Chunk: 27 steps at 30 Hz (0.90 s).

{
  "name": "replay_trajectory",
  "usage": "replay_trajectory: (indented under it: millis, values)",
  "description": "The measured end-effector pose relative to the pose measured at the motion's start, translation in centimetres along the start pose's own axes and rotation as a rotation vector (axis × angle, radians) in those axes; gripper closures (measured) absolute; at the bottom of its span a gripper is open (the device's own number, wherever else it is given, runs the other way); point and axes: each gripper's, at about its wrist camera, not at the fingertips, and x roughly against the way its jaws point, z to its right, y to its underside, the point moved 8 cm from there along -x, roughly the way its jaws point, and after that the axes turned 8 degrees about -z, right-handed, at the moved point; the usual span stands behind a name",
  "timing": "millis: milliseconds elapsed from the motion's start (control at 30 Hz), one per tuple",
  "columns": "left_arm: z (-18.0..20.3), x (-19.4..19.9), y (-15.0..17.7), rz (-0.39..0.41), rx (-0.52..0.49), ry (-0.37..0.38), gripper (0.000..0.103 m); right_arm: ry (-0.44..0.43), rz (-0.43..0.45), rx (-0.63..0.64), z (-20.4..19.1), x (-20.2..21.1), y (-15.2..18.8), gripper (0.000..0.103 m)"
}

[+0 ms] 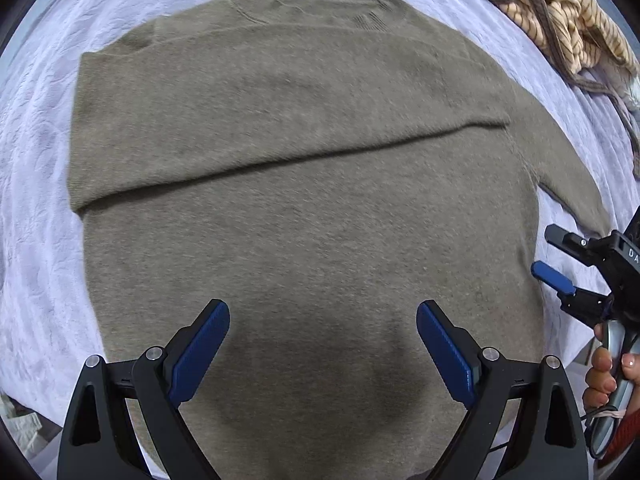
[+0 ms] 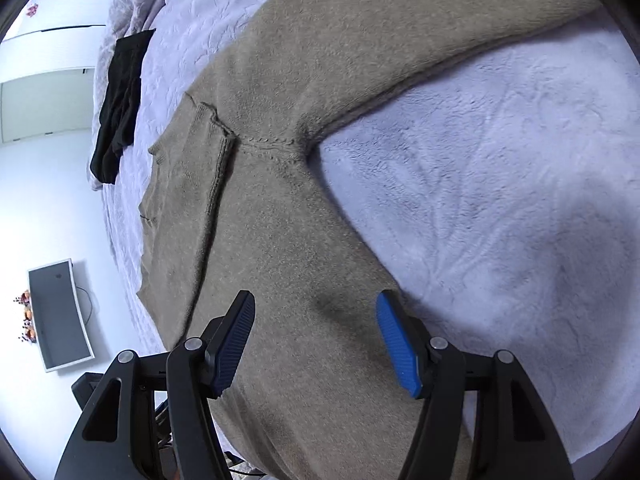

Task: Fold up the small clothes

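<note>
An olive-brown knit sweater [image 1: 304, 200] lies flat on a lavender bedspread [image 1: 36, 200], one sleeve folded across its chest. My left gripper [image 1: 323, 320] is open and empty, hovering above the sweater's lower body. My right gripper [image 1: 554, 256] shows at the right edge in the left wrist view, open, beside the sweater's right sleeve. In the right wrist view the right gripper [image 2: 316, 320] is open and empty above the sweater [image 2: 288, 208], close to its side edge below the armpit, with the other sleeve stretching up to the right.
A crumpled striped cream-and-brown garment [image 1: 560, 20] lies at the bed's far right. A black garment [image 2: 118, 104] lies on the bedspread [image 2: 500, 184] beyond the sweater. A monitor [image 2: 60, 316] stands off the bed on the left.
</note>
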Motion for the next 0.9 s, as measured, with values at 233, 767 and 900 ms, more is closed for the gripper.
replay_trajectory:
  millis: [233, 767, 900]
  values:
    - [2.4, -1.4, 0.0, -0.055, -0.016, -0.018, 0.008, 0.091, -0.009, 0.076, 1.1, 2.1, -0.2, 0.035]
    - [9.5, -3.6, -0.6, -0.105, 0.015, -0.032, 0.008, 0.178, -0.015, 0.131, 4.0, 5.3, -2.6, 0.035]
    - [11.5, -3.9, -1.1, -0.116, 0.010, -0.029, 0.008, 0.151, 0.018, 0.103, 5.2, 6.5, -3.7, 0.035]
